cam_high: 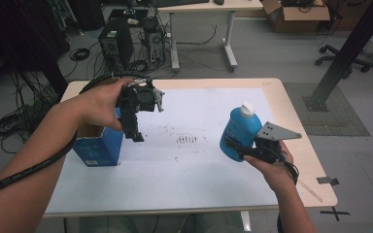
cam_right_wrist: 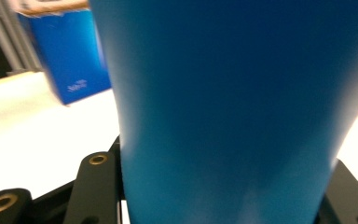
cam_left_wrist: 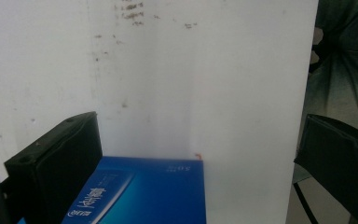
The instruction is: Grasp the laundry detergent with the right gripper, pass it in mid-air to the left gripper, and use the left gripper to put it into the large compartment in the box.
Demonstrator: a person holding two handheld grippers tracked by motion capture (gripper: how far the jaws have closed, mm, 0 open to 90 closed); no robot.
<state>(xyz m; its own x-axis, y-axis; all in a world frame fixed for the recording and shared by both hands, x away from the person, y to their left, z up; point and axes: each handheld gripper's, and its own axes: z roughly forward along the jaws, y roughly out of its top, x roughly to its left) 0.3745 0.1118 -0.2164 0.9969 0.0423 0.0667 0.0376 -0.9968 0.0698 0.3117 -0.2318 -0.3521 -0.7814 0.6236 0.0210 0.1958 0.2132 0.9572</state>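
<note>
A blue bottle [cam_high: 238, 131] with a white cap hangs tilted above the right side of the table, with my right gripper [cam_high: 241, 148] shut on its lower body. In the right gripper view the bottle [cam_right_wrist: 233, 116] stands between the black fingers [cam_right_wrist: 95, 186], blurred and very close. My left gripper [cam_high: 135, 132] points down over the open blue cardboard box [cam_high: 99, 148] at the left of the table. Its jaws stand wide apart and hold nothing. The left gripper view looks down on the box [cam_left_wrist: 154, 191], whose blue side shows low between them.
A white mat [cam_high: 194, 165] with dark smudges in the middle covers the wooden table. Beyond the far edge are computer towers [cam_high: 116, 43], cables and another desk. A black metal post [cam_high: 349, 48] rises at the right.
</note>
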